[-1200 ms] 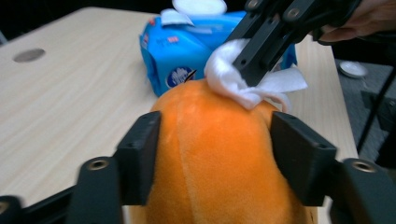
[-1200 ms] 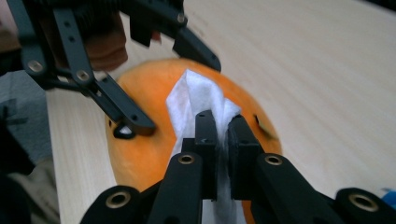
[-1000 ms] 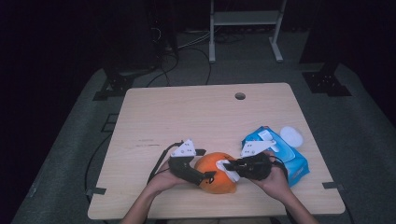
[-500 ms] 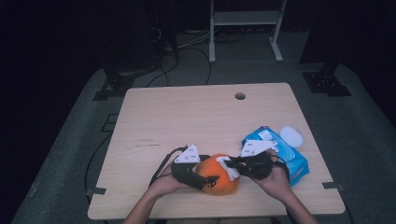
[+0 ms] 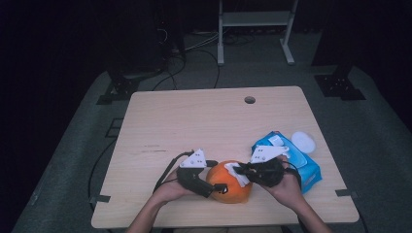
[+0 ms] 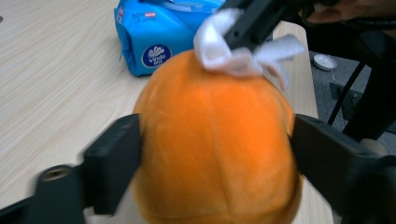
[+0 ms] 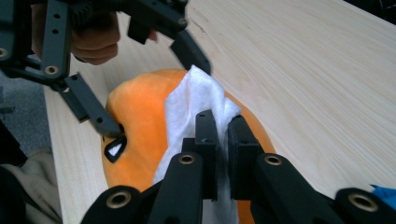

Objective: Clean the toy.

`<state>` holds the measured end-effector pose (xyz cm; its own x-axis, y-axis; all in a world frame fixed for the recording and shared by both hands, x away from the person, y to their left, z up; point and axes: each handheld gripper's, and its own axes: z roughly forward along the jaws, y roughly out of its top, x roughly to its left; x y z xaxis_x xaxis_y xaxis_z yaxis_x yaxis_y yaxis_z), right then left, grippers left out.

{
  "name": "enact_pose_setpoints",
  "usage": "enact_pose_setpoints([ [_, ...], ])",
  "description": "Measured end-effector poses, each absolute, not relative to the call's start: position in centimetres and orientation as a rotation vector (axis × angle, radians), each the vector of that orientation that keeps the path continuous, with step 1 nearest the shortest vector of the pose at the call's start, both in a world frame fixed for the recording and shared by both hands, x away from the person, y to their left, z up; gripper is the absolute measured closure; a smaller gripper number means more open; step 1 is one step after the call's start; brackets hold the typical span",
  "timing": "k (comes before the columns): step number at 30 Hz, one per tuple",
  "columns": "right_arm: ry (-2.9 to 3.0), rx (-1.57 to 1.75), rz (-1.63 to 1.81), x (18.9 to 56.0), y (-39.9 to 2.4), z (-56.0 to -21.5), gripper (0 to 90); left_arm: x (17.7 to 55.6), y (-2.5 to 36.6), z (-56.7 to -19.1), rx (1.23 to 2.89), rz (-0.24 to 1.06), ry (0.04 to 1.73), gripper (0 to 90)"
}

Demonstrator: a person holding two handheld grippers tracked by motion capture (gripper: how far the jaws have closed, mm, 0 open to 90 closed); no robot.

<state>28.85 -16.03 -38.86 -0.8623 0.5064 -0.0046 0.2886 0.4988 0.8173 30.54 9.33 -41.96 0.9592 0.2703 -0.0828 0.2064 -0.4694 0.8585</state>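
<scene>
A: How do the tongs stand?

B: The left gripper has its jaws on either flank of the orange plush ball, pressing into the fabric. They have just been closing, with the ball between them. The right gripper is clenched tight on a white wipe, and the wipe lies against the top of the ball.

A: Where is the ball, then?

B: Between the two grippers, resting on the wooden table close to the person's edge. From the left gripper view the wipe sits on the crown of the ball, just beyond the left jaws.

A: What else is on the surface?

B: Beyond the right gripper, just beside it, a blue pack of wipes with a white lid at its far end. A small round hole is in the tabletop near the far edge.

A: And the room?

B: Dark, grey floor, cables and a pale metal stand behind the table.

A: Space to move?

B: The table's far half and its left side are bare wood; the near edge lies close under both hands.
</scene>
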Motion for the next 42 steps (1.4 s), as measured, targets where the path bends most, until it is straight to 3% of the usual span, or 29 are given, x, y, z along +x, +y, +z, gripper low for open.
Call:
enact_pose_setpoints([
  [4,2.486,0.619,1.317,28.2,-14.9,-38.2,84.1,30.0,8.6,-41.7,2.081,0.090,0.308,27.0],
  [9,2.500,0.528,1.290,27.4,-13.5,-37.7,84.0,29.3,8.0,-41.6,2.125,0.128,0.258,28.0],
  [16,2.459,0.659,1.285,28.6,-16.1,-38.1,84.1,29.3,7.9,-41.6,2.108,0.123,0.256,28.2],
  [22,2.504,0.570,1.331,27.5,-13.9,-37.7,84.0,28.5,7.1,-41.4,2.144,0.137,0.174,28.1],
  [33,2.491,0.692,1.301,28.6,-16.9,-38.4,84.1,29.3,8.0,-42.1,2.132,0.095,0.224,27.8],
  [35,2.489,0.681,1.277,28.4,-16.4,-38.4,84.1,29.5,7.8,-41.9,2.125,0.069,0.276,20.0],
  [42,2.522,0.568,1.289,27.0,-13.6,-38.1,84.0,29.2,7.4,-41.9,2.112,0.088,0.268,25.4],
])
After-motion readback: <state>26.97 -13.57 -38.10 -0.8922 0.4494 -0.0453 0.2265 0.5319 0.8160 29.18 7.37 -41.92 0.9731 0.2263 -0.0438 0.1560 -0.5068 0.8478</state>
